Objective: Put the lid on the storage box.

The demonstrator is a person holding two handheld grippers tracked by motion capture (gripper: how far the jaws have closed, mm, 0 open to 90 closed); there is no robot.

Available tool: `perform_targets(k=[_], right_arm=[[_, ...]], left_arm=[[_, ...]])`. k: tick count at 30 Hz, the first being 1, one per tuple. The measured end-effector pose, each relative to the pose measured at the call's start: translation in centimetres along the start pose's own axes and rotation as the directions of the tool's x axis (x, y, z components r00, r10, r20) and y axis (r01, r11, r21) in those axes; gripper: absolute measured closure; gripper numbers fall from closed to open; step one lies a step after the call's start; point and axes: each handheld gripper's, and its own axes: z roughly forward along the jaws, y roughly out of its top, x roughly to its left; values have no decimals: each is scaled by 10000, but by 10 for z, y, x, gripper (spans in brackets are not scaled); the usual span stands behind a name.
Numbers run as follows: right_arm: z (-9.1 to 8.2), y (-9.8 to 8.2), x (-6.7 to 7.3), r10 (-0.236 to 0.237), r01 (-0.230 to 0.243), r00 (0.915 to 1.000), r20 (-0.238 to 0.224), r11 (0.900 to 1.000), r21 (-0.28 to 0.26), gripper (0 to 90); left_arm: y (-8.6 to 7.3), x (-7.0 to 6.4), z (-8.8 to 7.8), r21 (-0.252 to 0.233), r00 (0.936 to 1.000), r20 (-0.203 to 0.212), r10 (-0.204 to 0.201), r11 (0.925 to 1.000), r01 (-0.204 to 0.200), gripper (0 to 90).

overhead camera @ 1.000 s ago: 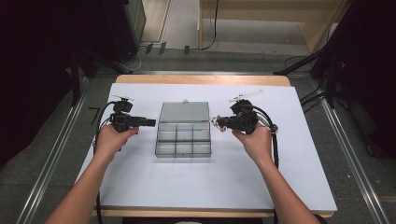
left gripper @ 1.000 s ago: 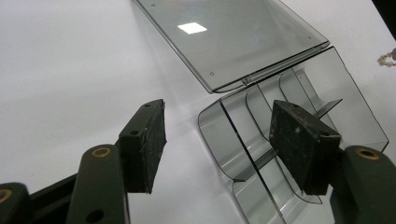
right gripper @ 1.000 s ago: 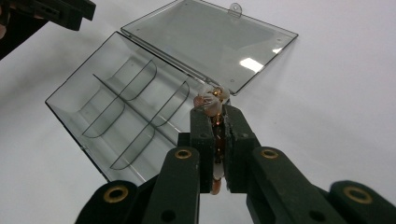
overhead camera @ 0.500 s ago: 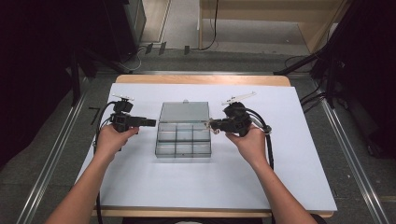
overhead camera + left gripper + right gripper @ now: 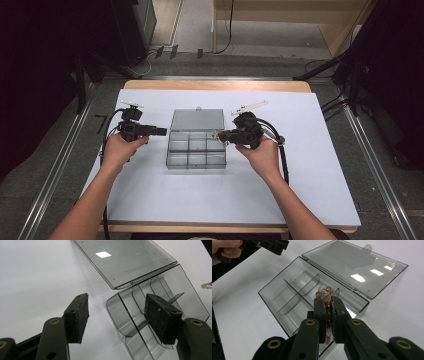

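Clear smoky plastic at centre table: the box [image 5: 196, 152] sits open on the white sheet [image 5: 150, 200], its lid [image 5: 197, 120] laid flat back toward the far edge, dividers splitting the tray into small compartments. On the person's right, the right gripper [image 5: 220, 134] reaches in over the box's right side, and its jaws are clamped tight on a small amber-and-pale piece [image 5: 325, 293], a beaded or glassy bit, hard to tell exactly what. In the right gripper view that piece pokes up between the pads, hanging above the tray near the right-hand compartments by the hinge; it is off the box floor as far as can be seen. The right hand [image 5: 262, 155] grips the tool from the near side, cable looping off behind it toward the right edge.

Over on the left, the left gripper [image 5: 161, 131] hovers just beside the box's left wall, pointing at it, jaws standing well apart with nothing between them. The left gripper view shows it plainly: one pad [image 5: 80, 315] over bare sheet, the other over the tray's corner compartment, neither touching the plastic. A tiny speck [image 5: 206, 285] lies on the sheet beyond the box, too small to identify.
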Motion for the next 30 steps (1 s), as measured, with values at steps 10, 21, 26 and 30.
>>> perform_targets(k=[10,21,26,30], right_arm=[[6,-1,8,-15,15,9999,-117,10000,-31,859],[16,-3,14,-35,40,9996,-288,9999,157,858],[20,-4,18,-76,83,9995,-302,9997,238,858],[24,-5,20,-147,156,9993,-331,9995,283,858]], left_arm=[[0,0,0,8,10000,-6,7,10000,-7,374],[0,0,1,19,10000,-6,35,10000,-35,373],[0,0,1,24,10000,-16,31,10000,-31,374],[0,0,1,11,10000,-12,4,10000,-4,374]])
